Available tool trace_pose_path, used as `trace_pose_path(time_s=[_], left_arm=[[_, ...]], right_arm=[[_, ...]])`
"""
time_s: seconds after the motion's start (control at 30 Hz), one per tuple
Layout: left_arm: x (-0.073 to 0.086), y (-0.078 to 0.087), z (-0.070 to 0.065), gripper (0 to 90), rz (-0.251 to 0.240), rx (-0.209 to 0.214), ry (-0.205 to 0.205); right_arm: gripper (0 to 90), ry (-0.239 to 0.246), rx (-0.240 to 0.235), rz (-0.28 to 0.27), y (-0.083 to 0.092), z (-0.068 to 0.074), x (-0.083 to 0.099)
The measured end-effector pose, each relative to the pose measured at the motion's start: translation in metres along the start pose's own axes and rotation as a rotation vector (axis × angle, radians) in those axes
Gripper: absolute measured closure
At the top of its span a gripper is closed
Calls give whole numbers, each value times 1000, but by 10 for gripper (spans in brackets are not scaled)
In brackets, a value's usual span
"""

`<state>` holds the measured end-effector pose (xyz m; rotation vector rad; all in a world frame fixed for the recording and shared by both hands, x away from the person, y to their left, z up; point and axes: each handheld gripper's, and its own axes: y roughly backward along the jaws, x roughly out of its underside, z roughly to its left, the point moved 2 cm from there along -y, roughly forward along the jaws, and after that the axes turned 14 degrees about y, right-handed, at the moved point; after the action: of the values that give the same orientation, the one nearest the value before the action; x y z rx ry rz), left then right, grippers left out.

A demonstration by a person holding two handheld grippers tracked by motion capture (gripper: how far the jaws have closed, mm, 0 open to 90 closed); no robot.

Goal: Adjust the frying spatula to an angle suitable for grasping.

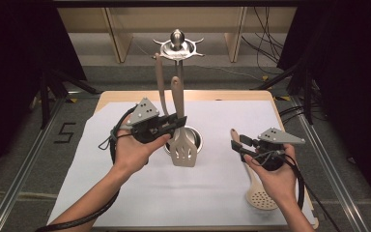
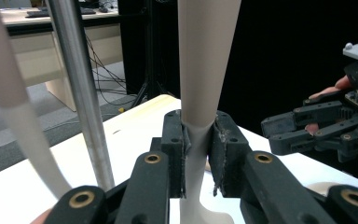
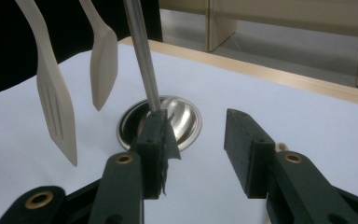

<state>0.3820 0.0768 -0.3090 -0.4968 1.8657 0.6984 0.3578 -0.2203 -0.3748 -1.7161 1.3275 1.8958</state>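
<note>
While left gripper (image 1: 179,121) clamps slotted spatula's handle (image 2: 196,140), right gripper (image 3: 196,154) wide, empty

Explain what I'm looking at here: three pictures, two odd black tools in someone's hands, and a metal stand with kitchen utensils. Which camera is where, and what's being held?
A person stands at a table covered with a white sheet and holds a hand-operated two-jaw gripper in each hand. The high view looks down from above. The other two cameras ride on the grippers and look along their jaws.

The left gripper is clamped on the handle of a beige slotted spatula, which is upright beside the metal utensil stand. A second beige utensil hangs from the stand.

The right gripper is open and holds nothing. A beige skimmer spoon lies on the sheet beneath that hand.
</note>
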Motion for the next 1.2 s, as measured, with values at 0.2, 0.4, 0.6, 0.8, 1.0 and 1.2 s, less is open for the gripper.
trace_pose_path(time_s=[0.2,0.4,0.6,0.8,1.0,1.2], left_arm=[[-4,-1,2,761,6,-8,-2],[-8,-3,5,761,15,-22,-2],[-15,-5,6,761,20,-36,-2],[-21,-8,7,761,31,-53,-9],[-27,-11,7,761,38,-66,-10],[-29,-14,8,761,43,-78,-2]], right_arm=[[604,-8,7,-4,-1,-2,3],[603,11,8,-8,-2,-3,3],[603,15,9,-12,-3,-3,3],[603,25,12,-17,-2,-4,3],[602,22,32,-34,-3,-4,2],[602,25,21,-23,-2,-5,1]])
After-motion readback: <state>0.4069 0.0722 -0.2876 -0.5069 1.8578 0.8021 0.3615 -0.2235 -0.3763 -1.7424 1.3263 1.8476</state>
